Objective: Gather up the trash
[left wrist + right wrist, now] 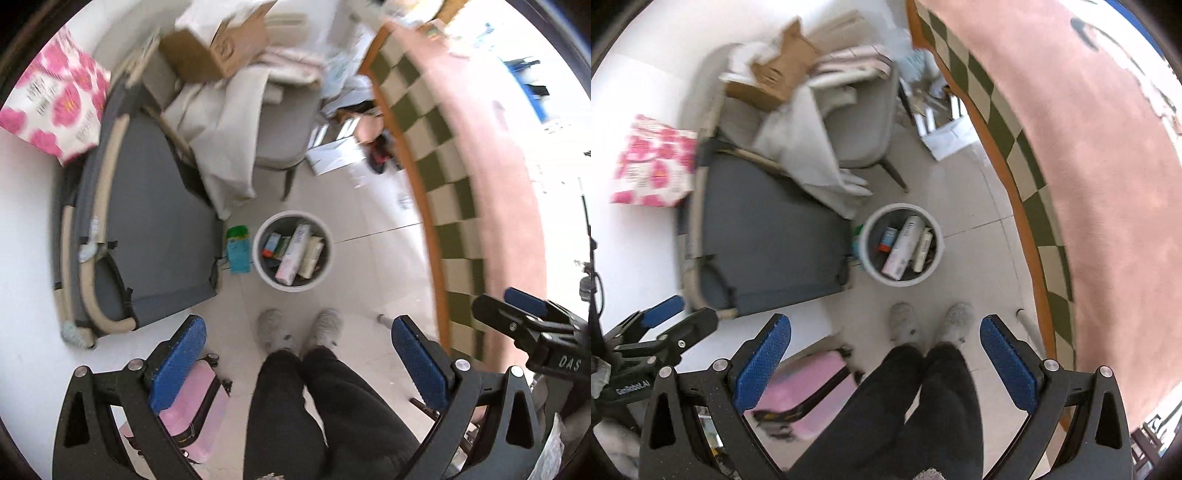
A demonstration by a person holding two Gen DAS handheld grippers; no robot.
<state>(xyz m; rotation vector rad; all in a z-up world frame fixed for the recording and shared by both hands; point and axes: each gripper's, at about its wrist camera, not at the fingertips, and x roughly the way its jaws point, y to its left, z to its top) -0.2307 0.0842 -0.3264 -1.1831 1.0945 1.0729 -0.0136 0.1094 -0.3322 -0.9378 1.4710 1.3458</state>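
round white waste bin on pale floor tiles, holding cartons and tubes; green-capped teal bottle touching it at 9 o'clock. person's grey shoes at its 6 o'clock. left gripper and right gripper high above, jaws fully spread, empty. pink checker-edged rug at 3 o'clock.

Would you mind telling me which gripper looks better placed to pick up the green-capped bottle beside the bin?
Probably left. The left gripper sees the bottle in full beside the bin. From the right gripper it is mostly hidden behind the bin. Both are open, empty.
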